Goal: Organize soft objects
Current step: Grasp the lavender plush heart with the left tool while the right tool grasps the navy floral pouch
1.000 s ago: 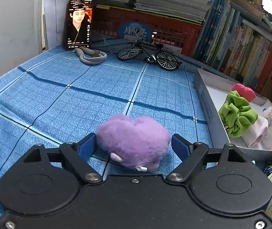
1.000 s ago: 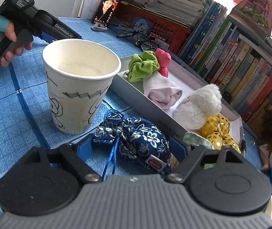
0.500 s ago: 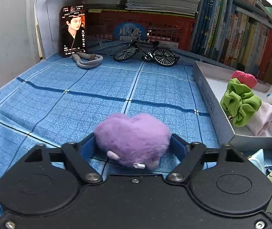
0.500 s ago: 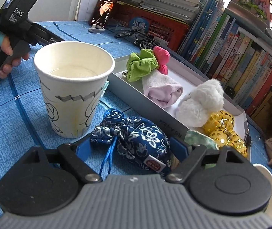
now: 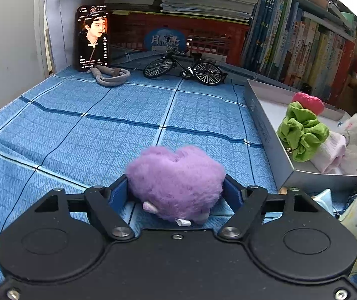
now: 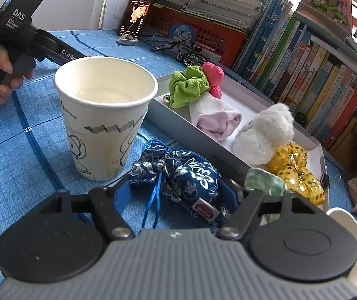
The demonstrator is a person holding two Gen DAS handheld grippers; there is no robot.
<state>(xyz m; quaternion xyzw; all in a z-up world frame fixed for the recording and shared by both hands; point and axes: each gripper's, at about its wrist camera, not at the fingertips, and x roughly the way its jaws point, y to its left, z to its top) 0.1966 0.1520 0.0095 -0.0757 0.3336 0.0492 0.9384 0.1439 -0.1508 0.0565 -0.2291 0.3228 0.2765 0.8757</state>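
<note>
**A:** ok so where's everything sitting right now?

**B:** left claw (image 5: 175, 192) is clamped on the purple fluffy heart (image 5: 175, 175), blue pads snug against both sides of the fur. The heart's low over the blue checked cloth on the desk (image 5: 90, 135), not in the tray.

**A:** and the right one?

**B:** right claw (image 6: 178, 190) is closing around the navy floral pouch (image 6: 181, 177). Pouch is between the jaws, lying on the cloth. The right-hand finger looks pressed into the fabric, the left-hand one is mostly hidden behind the pouch, so I'd call it gripped but can't swear to both sides.

**A:** what's near it?

**B:** paper cup (image 6: 103, 115) with doodles stands upright just beside the pouch. The grey tray (image 6: 186, 125) runs along the far side of the pouch and already holds a green scrunchie (image 6: 186, 87), a pink one (image 6: 213, 75), a folded pale pink cloth (image 6: 216, 120), a white plush (image 6: 266, 135) and a gold sequin thing (image 6: 296, 172). A person's hand (image 6: 3, 75) holds the other tool's handle at the upper left.
</note>
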